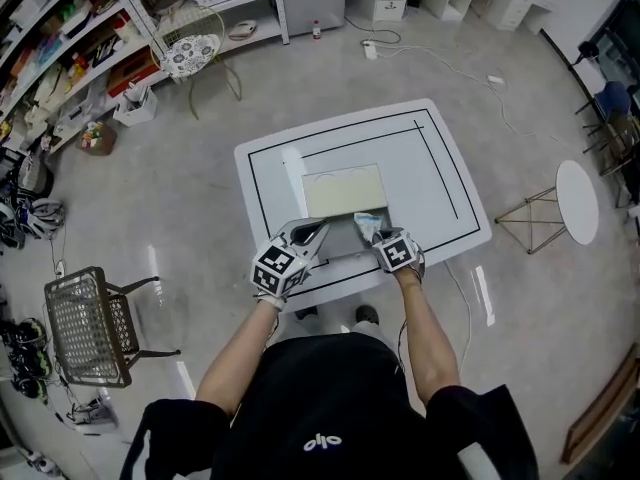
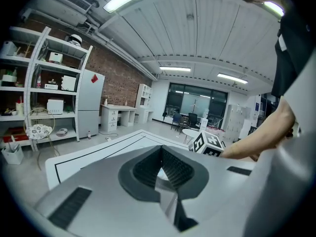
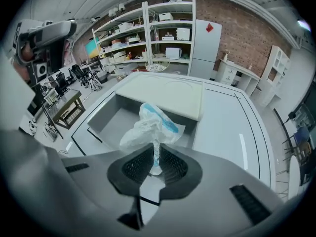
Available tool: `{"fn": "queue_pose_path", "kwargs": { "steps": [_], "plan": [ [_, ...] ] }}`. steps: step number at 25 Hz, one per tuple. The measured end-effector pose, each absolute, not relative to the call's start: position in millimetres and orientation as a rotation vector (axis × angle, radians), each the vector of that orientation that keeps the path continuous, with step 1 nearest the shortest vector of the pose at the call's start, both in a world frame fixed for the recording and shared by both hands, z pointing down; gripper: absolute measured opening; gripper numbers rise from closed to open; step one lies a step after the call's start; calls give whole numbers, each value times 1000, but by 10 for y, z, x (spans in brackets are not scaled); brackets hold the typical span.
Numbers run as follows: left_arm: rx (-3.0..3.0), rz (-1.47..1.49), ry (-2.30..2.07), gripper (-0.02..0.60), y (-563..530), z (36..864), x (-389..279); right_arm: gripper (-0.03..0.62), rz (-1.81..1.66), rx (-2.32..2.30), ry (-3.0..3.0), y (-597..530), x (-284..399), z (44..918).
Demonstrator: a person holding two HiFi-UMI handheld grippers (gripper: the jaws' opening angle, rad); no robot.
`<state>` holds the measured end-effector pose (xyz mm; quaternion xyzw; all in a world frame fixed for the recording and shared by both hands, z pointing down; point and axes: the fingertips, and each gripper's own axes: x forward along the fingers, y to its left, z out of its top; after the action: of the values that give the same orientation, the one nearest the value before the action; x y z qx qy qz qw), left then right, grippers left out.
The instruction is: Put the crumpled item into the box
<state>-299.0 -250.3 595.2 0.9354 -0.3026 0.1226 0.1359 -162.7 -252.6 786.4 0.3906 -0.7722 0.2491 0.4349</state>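
A grey open box (image 1: 338, 240) sits on the white table (image 1: 430, 168), with its cream lid (image 1: 344, 190) lying over the far half. My right gripper (image 1: 378, 238) is shut on a crumpled white and blue plastic item (image 1: 365, 225). In the right gripper view that item (image 3: 150, 125) sticks up from the right gripper (image 3: 154, 154) over the box's open hollow (image 3: 111, 117), near the lid (image 3: 163, 93). My left gripper (image 1: 310, 236) is at the box's near left corner. In its own view the left gripper (image 2: 160, 152) has its jaws together, nothing seen between them, and the box is hidden.
Black lines frame the table top (image 3: 232, 117). A wire-mesh chair (image 1: 90, 323) stands on the floor to the left, a small round white side table (image 1: 577, 200) to the right. Shelves (image 1: 80, 48) fill the far left. A cable (image 1: 440, 63) trails behind the table.
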Motion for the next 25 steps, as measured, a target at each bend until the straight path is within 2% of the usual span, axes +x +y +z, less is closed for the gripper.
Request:
{"fn": "queue_pose_path", "kwargs": {
  "steps": [25],
  "plan": [
    [2629, 364, -1064, 7, -2457, 5940, -3124, 43, 644, 892, -1888, -2808, -1670, 8111]
  ]
}}
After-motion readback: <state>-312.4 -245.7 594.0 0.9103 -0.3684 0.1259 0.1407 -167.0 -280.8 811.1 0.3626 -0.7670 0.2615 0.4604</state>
